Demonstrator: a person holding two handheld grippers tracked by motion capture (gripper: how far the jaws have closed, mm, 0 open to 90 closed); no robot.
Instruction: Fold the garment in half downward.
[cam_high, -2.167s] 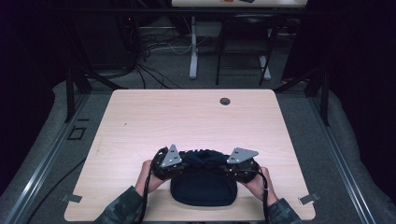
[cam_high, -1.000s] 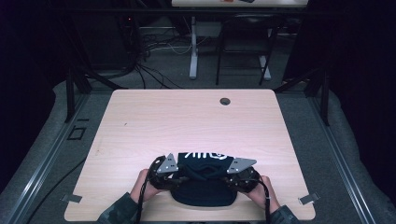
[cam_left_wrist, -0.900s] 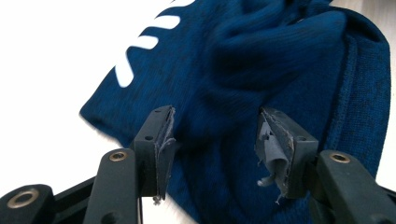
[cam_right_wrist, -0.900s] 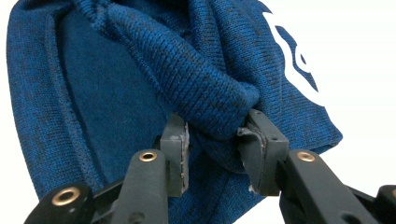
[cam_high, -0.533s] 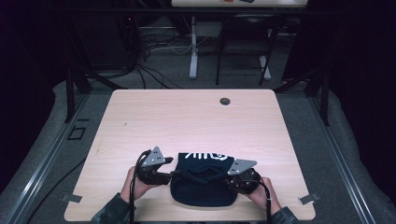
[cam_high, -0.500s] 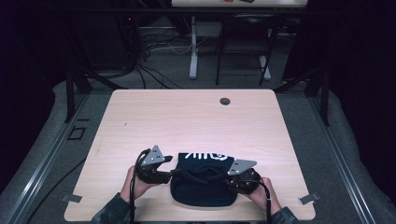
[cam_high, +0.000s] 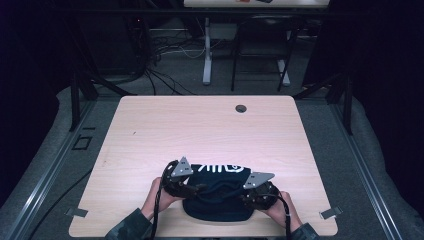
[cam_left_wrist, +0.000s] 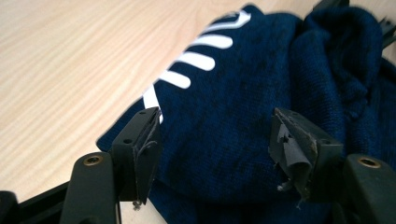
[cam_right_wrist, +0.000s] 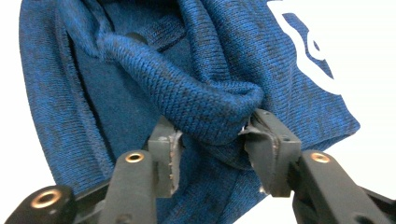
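A dark blue knit garment (cam_high: 217, 202) with white lettering lies bunched near the front edge of the wooden table (cam_high: 200, 130). My left gripper (cam_high: 196, 189) is at its left side. In the left gripper view the left gripper (cam_left_wrist: 215, 121) is open, its jaws spread wide over the garment (cam_left_wrist: 233, 93) beside the white lettering (cam_left_wrist: 201, 60). My right gripper (cam_high: 243, 196) is at the garment's right side. In the right gripper view the right gripper (cam_right_wrist: 212, 135) is shut on a thick rolled fold of the garment (cam_right_wrist: 205, 102).
A round cable hole (cam_high: 241, 108) sits near the table's far edge. Behind the table stand desk legs (cam_high: 207, 55) and cables on the floor. The person's hands (cam_high: 152, 197) come in at the table's front edge.
The garment was folded so its white lettering faces up. My left gripper let go, drew left, and has now come back to the garment's left side. The right gripper stays shut on its fold.
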